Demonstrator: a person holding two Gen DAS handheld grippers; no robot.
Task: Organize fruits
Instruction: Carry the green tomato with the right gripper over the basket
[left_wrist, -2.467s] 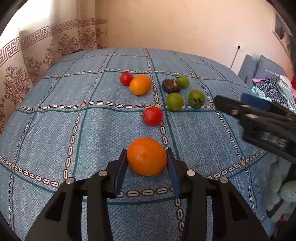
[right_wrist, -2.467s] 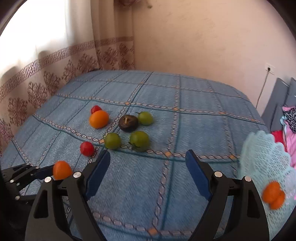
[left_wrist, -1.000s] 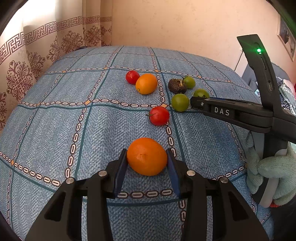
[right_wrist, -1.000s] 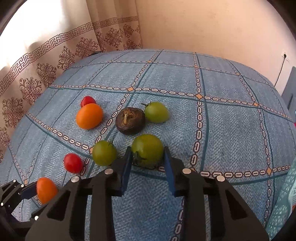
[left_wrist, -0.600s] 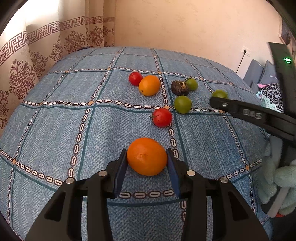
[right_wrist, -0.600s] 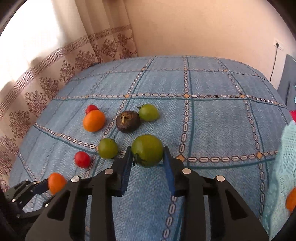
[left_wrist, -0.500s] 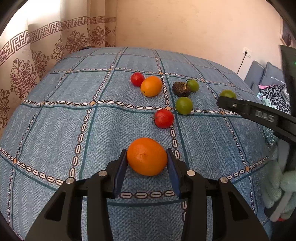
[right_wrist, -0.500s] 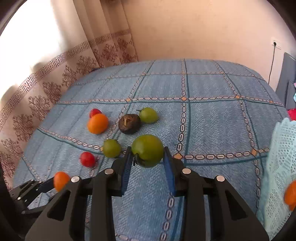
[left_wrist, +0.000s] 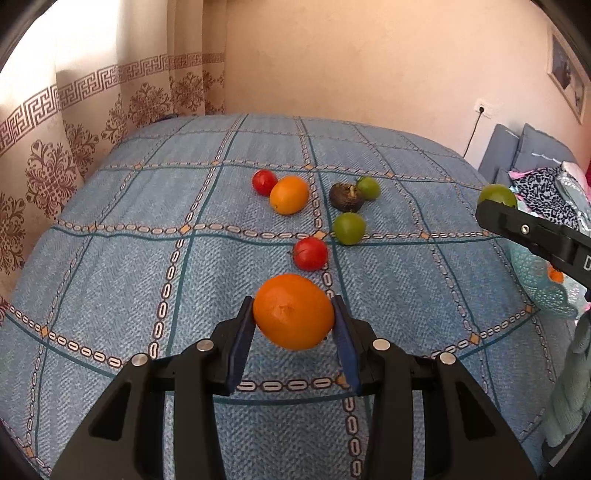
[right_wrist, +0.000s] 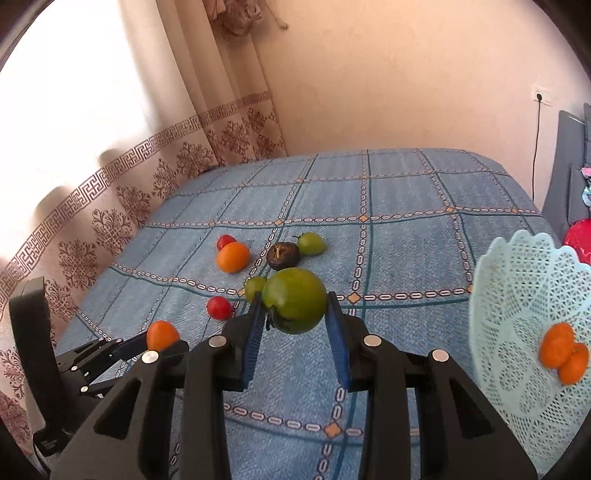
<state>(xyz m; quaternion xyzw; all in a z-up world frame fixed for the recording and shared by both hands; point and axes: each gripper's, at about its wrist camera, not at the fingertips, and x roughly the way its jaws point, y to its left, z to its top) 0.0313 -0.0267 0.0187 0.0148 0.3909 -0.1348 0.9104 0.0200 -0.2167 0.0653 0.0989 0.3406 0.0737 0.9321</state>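
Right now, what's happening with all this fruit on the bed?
A person is sorting fruit with two clamp tools. The left hand-held gripper is clamped on an orange, held above the blue bedspread. The right hand-held gripper grips a green tomato, near a lacy basket that already holds orange fruit. Six fruits lie loose on the bedspread: two red, one orange, two green, one dark brown.

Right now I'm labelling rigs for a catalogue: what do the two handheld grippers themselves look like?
Both match. The left gripper and right gripper are angular matte-black plastic frames with open cut-outs, silver round rivets at the joints and flat blue pads lining the fingers. Part of a white letter shows on the right one's side. No cables are visible.
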